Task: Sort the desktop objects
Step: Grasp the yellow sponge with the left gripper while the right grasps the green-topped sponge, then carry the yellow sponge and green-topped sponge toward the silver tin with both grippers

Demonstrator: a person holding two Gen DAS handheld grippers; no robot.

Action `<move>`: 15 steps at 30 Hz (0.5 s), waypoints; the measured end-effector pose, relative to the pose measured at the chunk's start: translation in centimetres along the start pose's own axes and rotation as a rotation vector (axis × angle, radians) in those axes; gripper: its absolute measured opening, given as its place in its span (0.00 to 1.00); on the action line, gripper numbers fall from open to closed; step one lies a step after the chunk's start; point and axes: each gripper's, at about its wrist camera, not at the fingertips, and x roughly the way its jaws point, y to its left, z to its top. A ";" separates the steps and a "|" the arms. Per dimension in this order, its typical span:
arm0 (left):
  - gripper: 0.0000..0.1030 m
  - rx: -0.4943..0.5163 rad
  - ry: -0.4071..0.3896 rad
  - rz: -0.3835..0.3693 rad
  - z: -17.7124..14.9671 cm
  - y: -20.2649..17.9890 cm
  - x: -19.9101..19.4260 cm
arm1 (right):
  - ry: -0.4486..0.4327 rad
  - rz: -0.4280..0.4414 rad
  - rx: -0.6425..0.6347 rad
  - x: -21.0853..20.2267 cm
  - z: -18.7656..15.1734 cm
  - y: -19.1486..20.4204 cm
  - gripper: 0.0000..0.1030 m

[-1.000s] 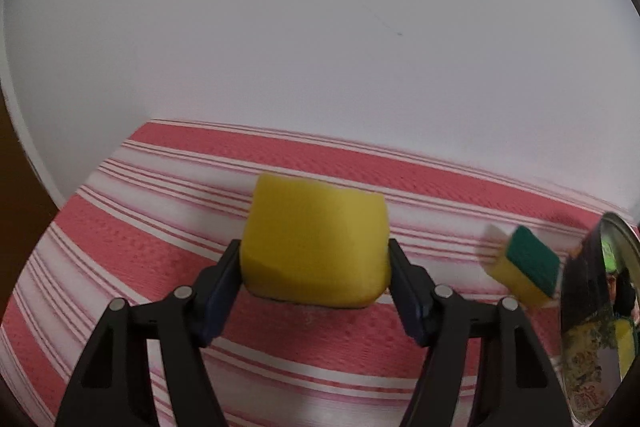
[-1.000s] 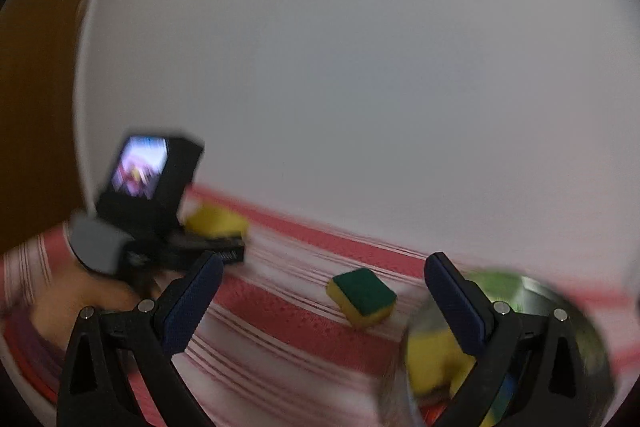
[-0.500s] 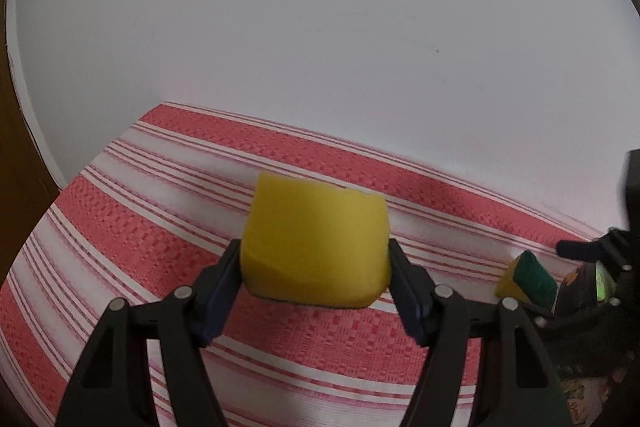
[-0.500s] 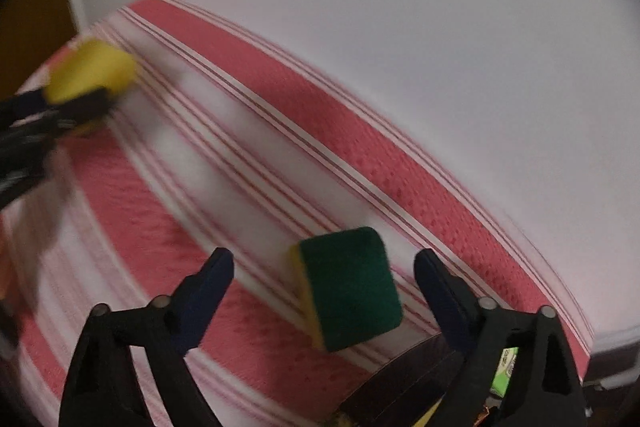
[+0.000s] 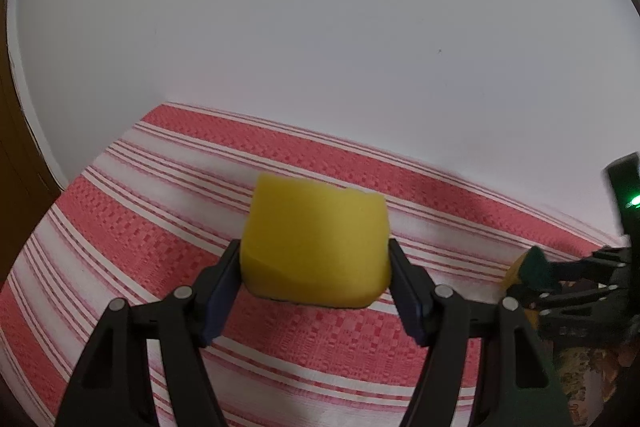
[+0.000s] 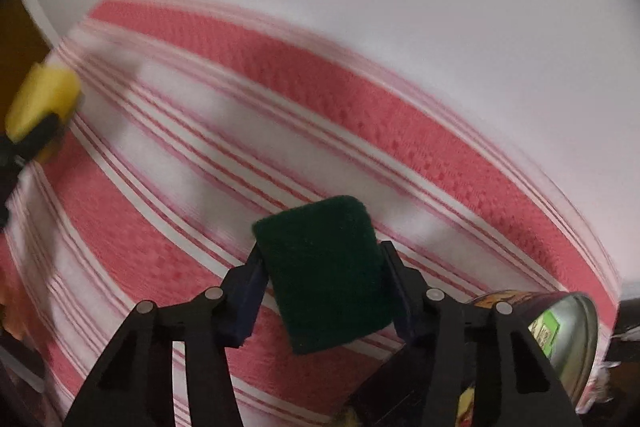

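My left gripper (image 5: 316,267) pinches a yellow sponge (image 5: 316,241) between both pads, held above the red-and-white striped cloth (image 5: 160,227). My right gripper (image 6: 322,281) is clamped on a green-topped sponge (image 6: 328,267), dark scouring face toward the lens, also over the cloth.

Left wrist view only: my right gripper seen from outside at the far right edge, with the green-topped sponge's yellow underside just visible (image 5: 520,267), and a green light on a dark block above it.

Right wrist view only: a metal tin (image 6: 572,339) with a printed label at lower right, just beside my right finger; my left gripper's yellow sponge (image 6: 44,103) at the far left edge, blurred.
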 end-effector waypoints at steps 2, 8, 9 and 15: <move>0.67 0.000 -0.020 0.006 0.1 0.0 -0.3 | -0.108 0.068 0.080 -2.0 -0.5 0.0 0.54; 0.67 0.019 -0.095 0.059 0.1 -0.3 -1.4 | -0.436 0.112 0.285 -6.1 -5.6 1.0 0.54; 0.67 0.025 -0.101 0.065 0.1 -0.4 -1.5 | -0.479 0.143 0.319 -6.4 -7.1 1.3 0.54; 0.67 0.063 -0.114 0.093 -0.5 -1.0 -0.9 | -0.705 0.121 0.378 -7.7 -12.7 4.0 0.54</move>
